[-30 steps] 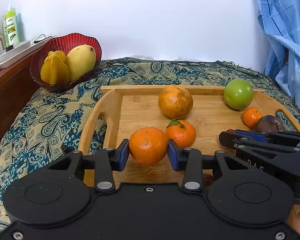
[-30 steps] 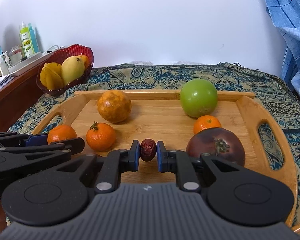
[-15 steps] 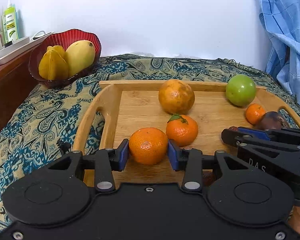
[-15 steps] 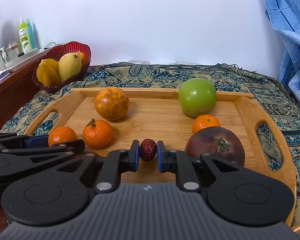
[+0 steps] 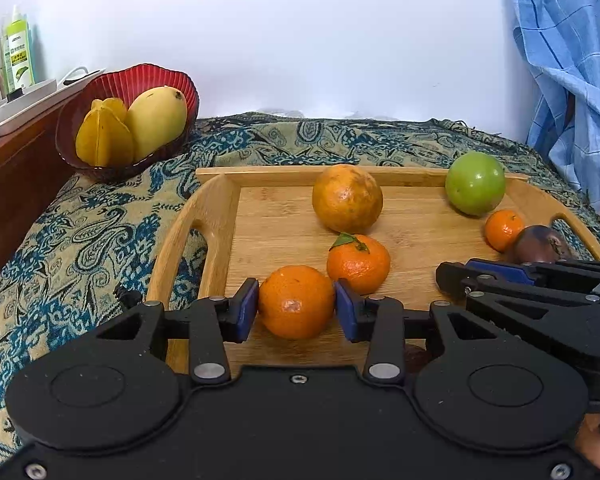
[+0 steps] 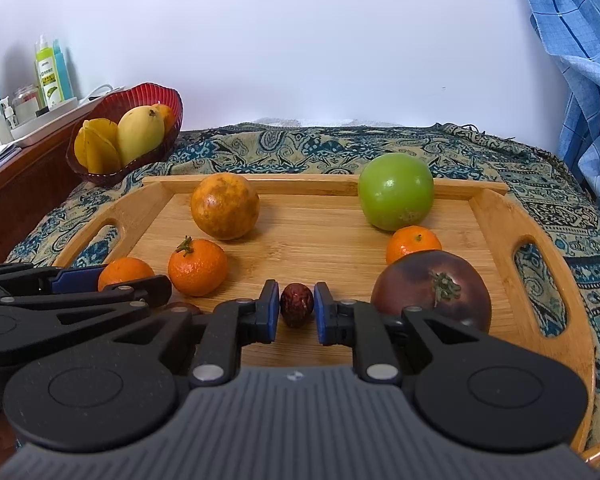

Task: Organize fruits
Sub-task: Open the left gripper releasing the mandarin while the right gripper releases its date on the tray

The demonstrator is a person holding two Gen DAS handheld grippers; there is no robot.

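Observation:
A wooden tray [image 6: 312, 181] lies on the patterned cloth. My left gripper [image 5: 295, 307] is shut on a mandarin [image 5: 296, 300] low over the tray's near left corner, its blue pads pressing both sides. My right gripper [image 6: 297, 307] sits at the tray's near edge, its jaws opening. A small dark red date [image 6: 297, 303] stands on the wood between them with a thin gap on each side. Also on the tray are a leafed mandarin [image 6: 198, 266], a large speckled orange [image 6: 225, 206], a green apple [image 6: 396, 192], a small mandarin [image 6: 413, 244] and a dark purple fruit [image 6: 432, 292].
A red bowl [image 5: 140, 80] with a mango and a starfruit stands on the cloth at the back left. Beside it a wooden sideboard [image 6: 24, 176] carries bottles and a white tray. A blue checked cloth [image 5: 572, 80] hangs at the right.
The right gripper's pads have parted slightly from the date, which now stands free between them. The left gripper still holds the mandarin in the same place.

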